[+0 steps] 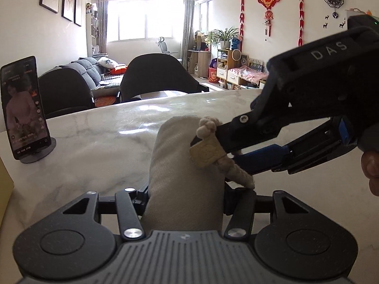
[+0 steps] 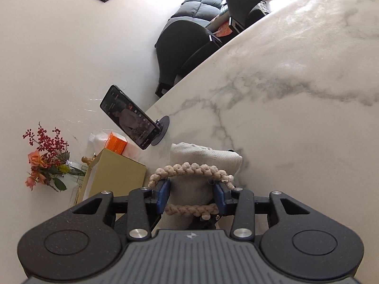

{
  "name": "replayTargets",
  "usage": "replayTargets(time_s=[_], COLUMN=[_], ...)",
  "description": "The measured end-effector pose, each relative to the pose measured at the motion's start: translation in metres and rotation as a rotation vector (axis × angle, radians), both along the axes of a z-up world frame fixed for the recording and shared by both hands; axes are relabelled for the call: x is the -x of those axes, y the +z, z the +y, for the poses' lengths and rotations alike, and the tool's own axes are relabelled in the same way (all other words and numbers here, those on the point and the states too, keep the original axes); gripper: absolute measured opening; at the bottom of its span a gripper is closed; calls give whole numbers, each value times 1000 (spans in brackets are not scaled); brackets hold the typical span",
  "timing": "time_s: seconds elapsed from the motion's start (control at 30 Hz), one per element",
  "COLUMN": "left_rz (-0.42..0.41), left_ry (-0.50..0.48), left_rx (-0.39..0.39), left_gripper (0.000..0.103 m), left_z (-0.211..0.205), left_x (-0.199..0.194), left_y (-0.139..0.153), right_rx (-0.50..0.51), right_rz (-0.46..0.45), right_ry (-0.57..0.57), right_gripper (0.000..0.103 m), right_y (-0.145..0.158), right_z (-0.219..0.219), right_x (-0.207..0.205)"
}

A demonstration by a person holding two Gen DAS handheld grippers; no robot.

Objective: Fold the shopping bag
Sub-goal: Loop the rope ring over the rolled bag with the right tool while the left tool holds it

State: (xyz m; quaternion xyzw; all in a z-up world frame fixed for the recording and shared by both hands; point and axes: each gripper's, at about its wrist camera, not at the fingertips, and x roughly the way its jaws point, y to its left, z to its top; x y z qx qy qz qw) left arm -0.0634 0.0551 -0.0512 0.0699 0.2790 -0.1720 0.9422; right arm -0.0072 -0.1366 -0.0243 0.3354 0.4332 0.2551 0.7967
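Note:
A cream fabric shopping bag point(image 1: 184, 165), rolled into a tight bundle, stands up from between the fingers of my left gripper point(image 1: 186, 194), which is shut on its lower end. My right gripper point(image 1: 216, 152) reaches in from the right at the bag's braided rope handle point(image 1: 236, 172), beside a tan tag point(image 1: 205, 152). In the right wrist view the rope handle point(image 2: 191, 169) loops around the outside of both blue pads point(image 2: 163, 196), and the rolled bag point(image 2: 203, 156) sits between them. The right gripper point(image 2: 191, 195) stands partly open inside that loop.
The white marble table point(image 1: 94, 142) runs to its far edge, with dark chairs point(image 1: 156, 75) behind it. A phone on a round stand point(image 1: 23, 111) is at the left edge. A yellow box point(image 2: 116, 177) and flowers point(image 2: 45, 156) lie beyond it. A hand point(image 1: 372, 170) holds the right gripper.

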Motion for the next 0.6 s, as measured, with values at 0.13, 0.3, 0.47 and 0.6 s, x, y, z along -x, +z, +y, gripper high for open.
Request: replayTargets(time_s=[0.13,0.3,0.47,0.6], left_rz=[30,32,26,20], left_ry=[-29,-37,-21,-33], left_rx=[-14,-38,-66,-79], left_gripper=[54,54,53,53], left_z=[-7,-12,-22,-29], left_x=[-1,3,10,16], left_y=[-4,-7,-8,-8], right_rx=[9,17,63,116], right_rz=[43,99,146,179], right_ry=[-48,-81,-110,-119], right_gripper=[47,49,51,53], right_y=[-5,-7,-2,5], right_z=[-4,-5,0,1], right_x=[-1,-2,-6,-9])
